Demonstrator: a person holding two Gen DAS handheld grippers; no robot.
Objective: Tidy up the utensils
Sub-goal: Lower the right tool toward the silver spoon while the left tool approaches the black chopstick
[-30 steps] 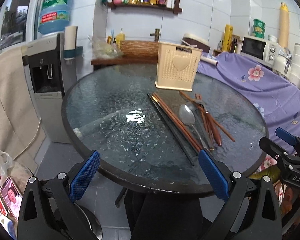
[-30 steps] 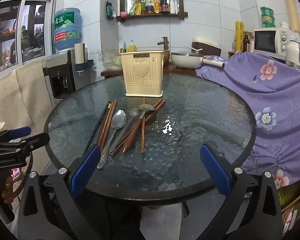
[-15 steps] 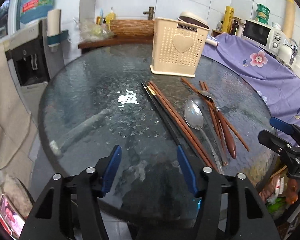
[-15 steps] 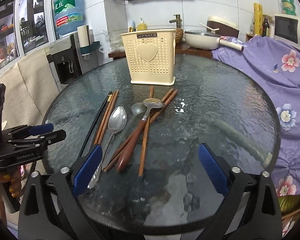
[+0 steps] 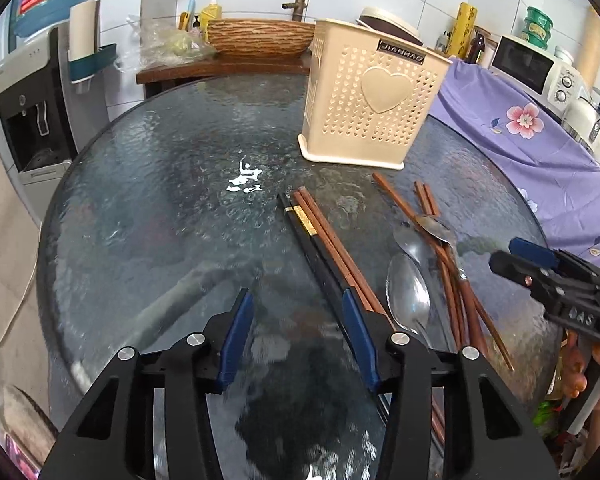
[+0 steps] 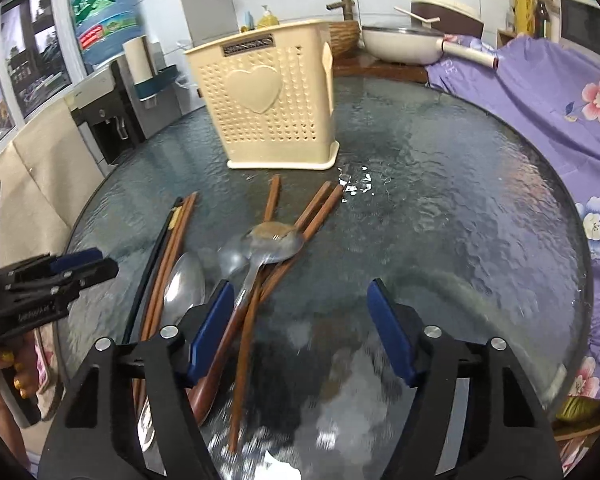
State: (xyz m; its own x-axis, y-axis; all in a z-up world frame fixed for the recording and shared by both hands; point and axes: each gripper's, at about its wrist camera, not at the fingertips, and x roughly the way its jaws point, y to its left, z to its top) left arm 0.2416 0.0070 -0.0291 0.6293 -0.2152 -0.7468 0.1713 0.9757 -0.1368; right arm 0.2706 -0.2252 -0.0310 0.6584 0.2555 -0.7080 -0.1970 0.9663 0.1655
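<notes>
At the far left of the left wrist view, a grey and black water dispenser (image 5: 28, 120) is standing on the floor beside the round table of dark textured glass (image 5: 148, 208), which is carrying everything else. The left gripper (image 5: 296, 320), with its blue-padded black fingers, is hovering over the near part of the glass; its jaws are closing, but nothing is lying between the pads and they are gripping nothing. Just to the right of it, a black pair of chopsticks with a gold band (image 5: 312, 248) and a reddish-brown wooden pair (image 5: 336, 244) are lying side by side, running from the middle of the table toward the near rim and passing under the gripper's right finger. Further right, a large steel spoon (image 5: 408, 296) is resting bowl-up, touching a loose heap made of a smaller steel spoon (image 5: 408, 240), a third metal spoon with a brown wooden handle (image 6: 272, 236) and several more brown wooden chopsticks (image 5: 404, 204) crossing one another. Behind the utensils, a cream perforated plastic utensil holder with a raised heart on its front (image 5: 372, 104) is standing upright, apart from all of them. The right gripper (image 6: 300, 316) is hanging over the near end of the heap, its jaws closing as well; its left pad is sitting over the wooden handles, while only bare glass is showing between the two pads, so it too is holding nothing. At the far right, a purple cloth with pink flowers (image 6: 548, 92) is draping against the table's edge.
</notes>
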